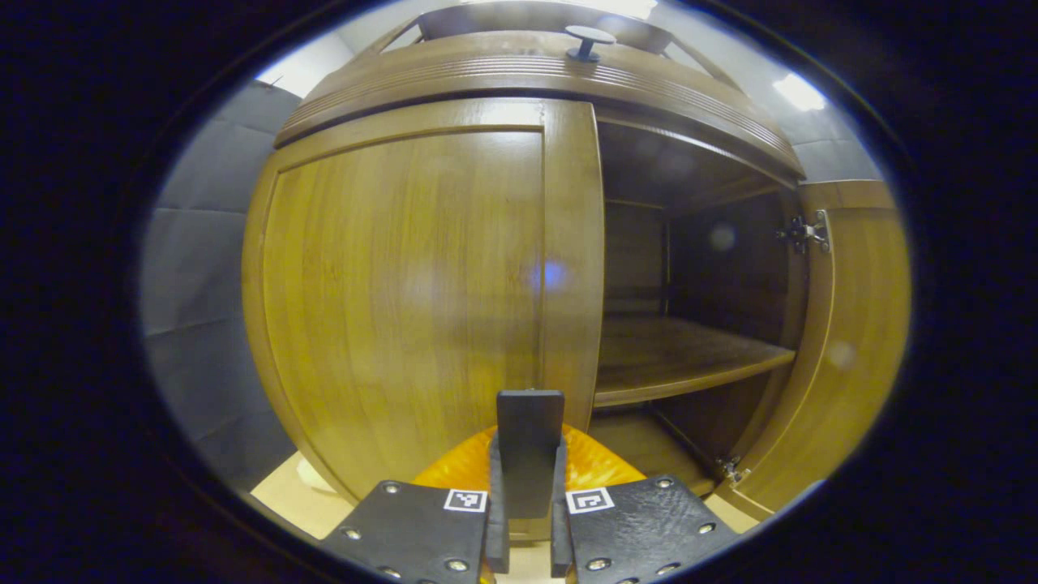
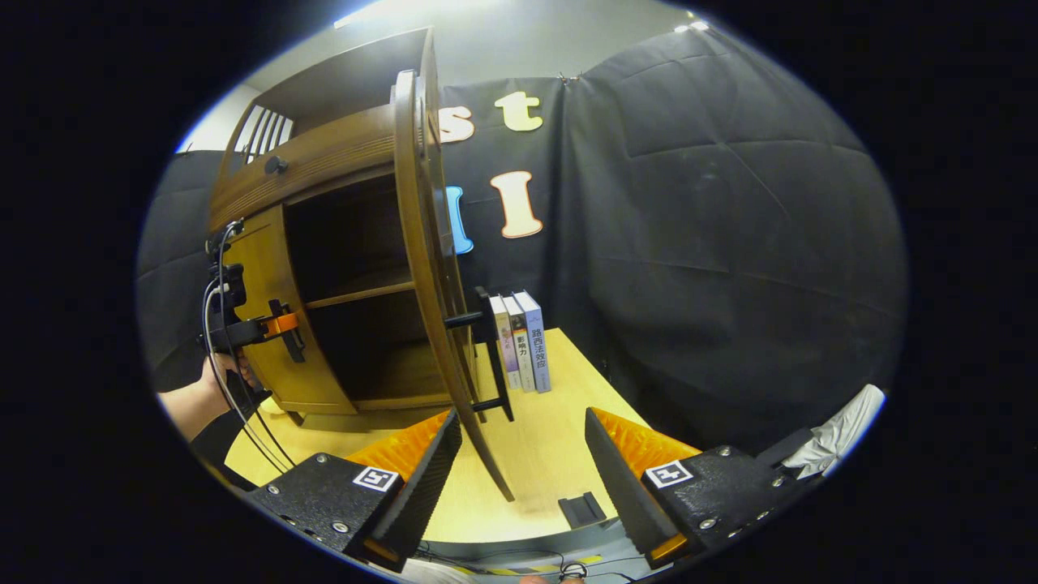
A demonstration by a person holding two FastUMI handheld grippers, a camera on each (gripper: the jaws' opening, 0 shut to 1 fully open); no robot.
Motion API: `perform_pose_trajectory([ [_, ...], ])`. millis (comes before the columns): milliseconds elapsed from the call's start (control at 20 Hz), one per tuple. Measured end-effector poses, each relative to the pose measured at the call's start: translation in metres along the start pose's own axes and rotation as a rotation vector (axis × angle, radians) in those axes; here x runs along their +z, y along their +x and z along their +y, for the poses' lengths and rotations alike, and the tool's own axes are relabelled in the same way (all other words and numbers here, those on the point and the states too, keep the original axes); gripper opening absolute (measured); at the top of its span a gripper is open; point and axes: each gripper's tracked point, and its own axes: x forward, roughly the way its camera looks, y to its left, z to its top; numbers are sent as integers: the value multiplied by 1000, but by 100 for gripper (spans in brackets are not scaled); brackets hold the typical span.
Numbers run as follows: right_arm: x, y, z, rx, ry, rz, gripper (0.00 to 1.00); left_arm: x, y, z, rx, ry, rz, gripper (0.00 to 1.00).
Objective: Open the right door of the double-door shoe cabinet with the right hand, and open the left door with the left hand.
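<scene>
Left gripper (image 1: 527, 519) clamped on the dark bar handle (image 1: 529, 450) of the closed brown wooden left door (image 1: 405, 300), at 6 o'clock in the left gripper view. Right gripper (image 2: 523, 478) spread apart, gripping nothing, with the opened brown wooden right door (image 2: 430, 268) edge-on at 11 o'clock. Beyond, dark cabinet interior with a wooden shelf (image 1: 681, 357); upright books (image 2: 523, 341) on the pale tabletop (image 2: 551, 438).

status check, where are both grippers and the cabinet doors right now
Left gripper shut on the left door's dark handle. Right gripper open, clear of the swung-open right door. Brown wooden left door closed. Nothing blocking.
</scene>
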Motion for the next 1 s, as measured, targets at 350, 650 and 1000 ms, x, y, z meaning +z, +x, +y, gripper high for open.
perform_pose_trajectory([
  [350, -1, 4, 24, 38, -27, -4, 92, -3, -38, 7, 11, -17, -25, 19],
  [650, -9, 5, 52, 73, -47, 19, 92, -7, -86, 20, -17, -45, -33, 27],
  [1000, -24, 1, 112, 122, -56, 20, 92, -10, -137, 44, -75, -38, -37, 27],
])
